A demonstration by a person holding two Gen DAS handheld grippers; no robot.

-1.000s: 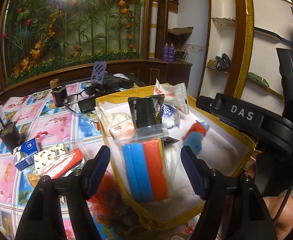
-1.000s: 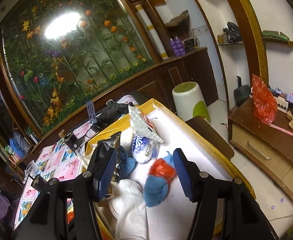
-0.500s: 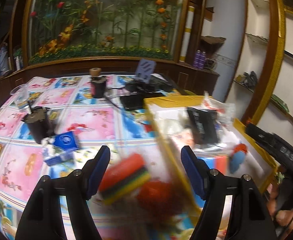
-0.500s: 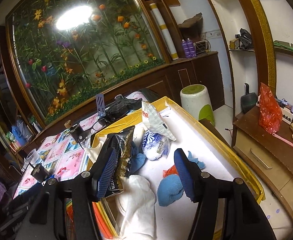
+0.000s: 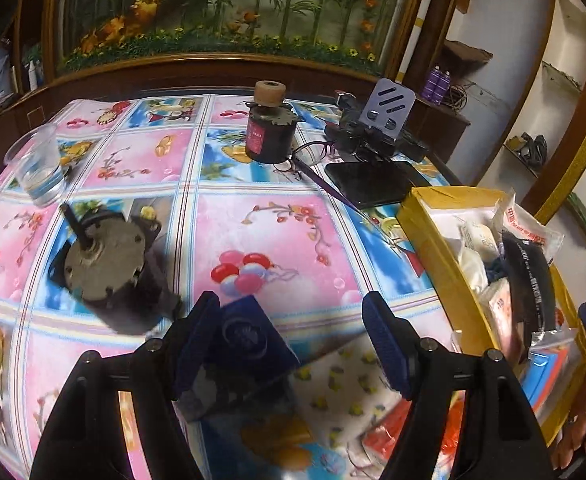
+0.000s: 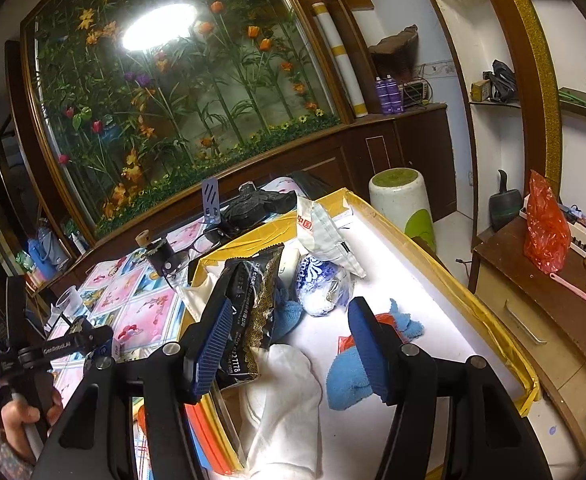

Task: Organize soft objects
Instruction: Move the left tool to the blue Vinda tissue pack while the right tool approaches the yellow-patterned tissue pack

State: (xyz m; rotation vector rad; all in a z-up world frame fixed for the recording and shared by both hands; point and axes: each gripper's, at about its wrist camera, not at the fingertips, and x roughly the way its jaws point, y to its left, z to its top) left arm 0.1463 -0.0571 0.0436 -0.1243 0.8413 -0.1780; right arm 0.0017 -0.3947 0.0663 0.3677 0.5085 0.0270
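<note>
My left gripper (image 5: pixel 293 344) is open and empty above the table, over a dark blue packet (image 5: pixel 249 336) and a white pack with yellow spots (image 5: pixel 349 384). A red pack (image 5: pixel 389 428) lies beside it. The yellow-rimmed box (image 5: pixel 433 248) at the right holds soft things. In the right wrist view my right gripper (image 6: pixel 289 348) is open and empty above the box (image 6: pixel 453 264), over a white sock (image 6: pixel 281 400), a blue sock (image 6: pixel 345 376), a black packet (image 6: pixel 253 304) and a blue-white tissue pack (image 6: pixel 321 284).
On the patterned tablecloth stand a grey motor (image 5: pixel 109 272), a clear plastic cup (image 5: pixel 39 164), a dark spool with a cork top (image 5: pixel 269 128), glasses (image 5: pixel 313 156), a black phone (image 5: pixel 377 182) and a phone stand (image 5: pixel 389 108). A white-green bin (image 6: pixel 405 204) and a wooden cabinet (image 6: pixel 533 304) stand beyond the box.
My left gripper has swung left from over the box to over the tablecloth and the packs there. My right gripper has shifted slightly over the box. Both stay open.
</note>
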